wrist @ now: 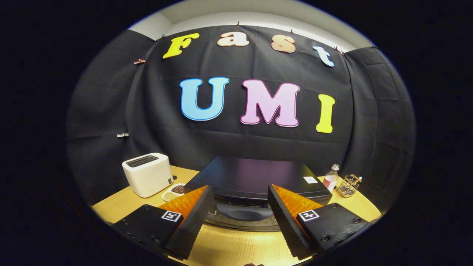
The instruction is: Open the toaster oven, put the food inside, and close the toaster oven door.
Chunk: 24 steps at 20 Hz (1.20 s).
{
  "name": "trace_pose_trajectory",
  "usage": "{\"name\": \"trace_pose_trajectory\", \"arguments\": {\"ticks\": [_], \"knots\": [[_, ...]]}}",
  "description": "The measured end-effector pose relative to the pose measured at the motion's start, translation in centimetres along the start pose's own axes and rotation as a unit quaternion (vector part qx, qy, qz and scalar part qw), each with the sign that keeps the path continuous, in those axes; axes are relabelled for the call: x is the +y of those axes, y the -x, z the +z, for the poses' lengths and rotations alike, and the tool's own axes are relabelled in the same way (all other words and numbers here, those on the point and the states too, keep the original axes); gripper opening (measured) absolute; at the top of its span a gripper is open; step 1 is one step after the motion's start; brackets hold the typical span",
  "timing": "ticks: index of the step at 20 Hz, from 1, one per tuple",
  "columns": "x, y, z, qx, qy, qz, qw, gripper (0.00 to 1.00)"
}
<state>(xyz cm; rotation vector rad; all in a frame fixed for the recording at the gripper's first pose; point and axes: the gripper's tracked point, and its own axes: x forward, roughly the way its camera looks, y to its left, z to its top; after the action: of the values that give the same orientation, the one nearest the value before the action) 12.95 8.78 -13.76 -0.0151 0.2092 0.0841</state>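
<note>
Fingers [201, 201] of the gripper [240, 194] spread wide, gripping nothing. Black boxy toaster oven [255, 177] at 12 o'clock just beyond them, door handle [242, 212] between the tips. White plastic toaster [147, 174] at 10 o'clock; small dish of brown food [173, 192] beside it. Clear bottle [331, 178] at 2 o'clock.

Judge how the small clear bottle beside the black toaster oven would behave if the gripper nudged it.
The bottle stands upright, tall and narrow, so it would probably tip rather than slide. Once down, its round body would likely roll toward the wire basket beside it. The open gripper faces the toaster oven, well clear of it.
</note>
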Motion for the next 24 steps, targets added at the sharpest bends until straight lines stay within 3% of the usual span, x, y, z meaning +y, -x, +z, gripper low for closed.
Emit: {"name": "trace_pose_trajectory", "arguments": {"ticks": [6,11,14,24], "knots": [[-0.8,-3.9,-3.5,0.051,-0.009,-0.018,0.999,0.98],[-1.2,-4.1,-4.9,0.088,-0.053,-0.025,0.994,0.98],[-1.2,-4.3,-5.3,0.104,-0.046,-0.037,0.993,0.99],[-0.4,0.6,-7.5,0.149,-0.043,-0.019,0.988,1.0]]}}
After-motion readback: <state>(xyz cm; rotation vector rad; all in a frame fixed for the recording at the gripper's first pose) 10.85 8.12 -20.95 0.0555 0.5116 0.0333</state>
